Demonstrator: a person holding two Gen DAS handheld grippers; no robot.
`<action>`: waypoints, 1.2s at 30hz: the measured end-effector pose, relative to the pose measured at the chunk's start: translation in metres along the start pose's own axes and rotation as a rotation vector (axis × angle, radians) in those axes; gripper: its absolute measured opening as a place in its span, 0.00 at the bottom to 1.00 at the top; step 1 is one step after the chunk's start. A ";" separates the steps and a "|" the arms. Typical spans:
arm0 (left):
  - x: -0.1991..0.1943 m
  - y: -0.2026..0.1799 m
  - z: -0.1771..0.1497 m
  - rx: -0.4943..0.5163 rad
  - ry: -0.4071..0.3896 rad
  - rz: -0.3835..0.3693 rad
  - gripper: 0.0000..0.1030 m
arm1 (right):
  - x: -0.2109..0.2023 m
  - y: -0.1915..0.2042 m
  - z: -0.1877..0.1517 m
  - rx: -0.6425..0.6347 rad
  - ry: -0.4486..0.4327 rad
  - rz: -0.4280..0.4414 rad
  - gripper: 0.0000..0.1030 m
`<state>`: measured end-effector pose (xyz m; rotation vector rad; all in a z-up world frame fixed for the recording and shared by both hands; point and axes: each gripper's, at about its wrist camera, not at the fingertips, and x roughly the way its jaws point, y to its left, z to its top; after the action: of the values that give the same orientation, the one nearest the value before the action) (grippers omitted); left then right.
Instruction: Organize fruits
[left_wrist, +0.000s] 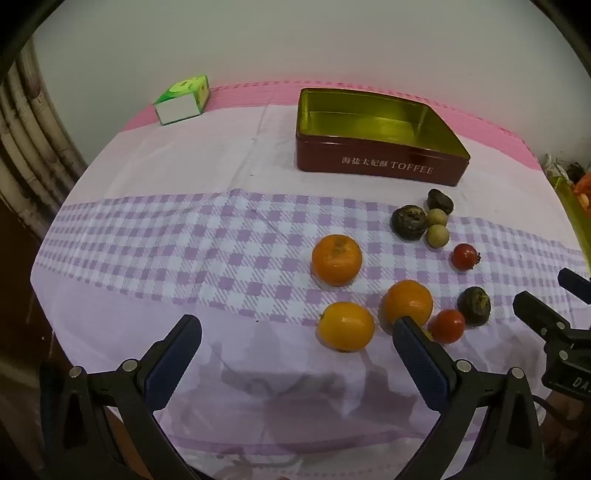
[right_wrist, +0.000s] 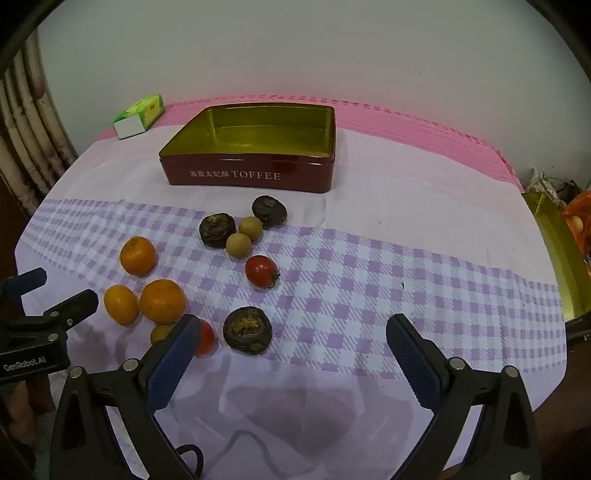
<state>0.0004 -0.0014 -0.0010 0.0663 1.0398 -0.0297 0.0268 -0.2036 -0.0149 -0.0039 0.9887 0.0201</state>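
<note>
Both grippers, left gripper (left_wrist: 295, 332) and right gripper (right_wrist: 293, 332), we hold spread wide above the near cloth, gripping nothing. We see bare tablecloth (left_wrist: 166, 229) left of the fruit. At the far side, the toffee tin (left_wrist: 376, 162) stands empty. We count three oranges (left_wrist: 337, 260), two tomatoes (right_wrist: 261, 271) and three dark fruits (right_wrist: 247, 328) lying loose, right of centre.

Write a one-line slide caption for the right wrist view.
Open right gripper above checked cloth; oranges, cherry tomatoes and dark fruits lie before an empty toffee tin.
</note>
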 end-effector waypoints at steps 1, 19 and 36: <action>0.000 -0.001 0.000 0.000 0.003 0.001 0.99 | 0.000 0.000 0.001 0.002 0.002 -0.002 0.96; 0.004 0.000 -0.004 0.012 0.012 -0.027 0.99 | 0.006 0.000 -0.002 0.004 0.030 0.030 0.90; 0.007 0.000 -0.004 0.018 0.025 -0.027 0.99 | 0.008 0.000 -0.004 0.007 0.037 0.039 0.90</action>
<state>0.0001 -0.0010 -0.0091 0.0691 1.0660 -0.0635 0.0275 -0.2036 -0.0237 0.0211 1.0254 0.0527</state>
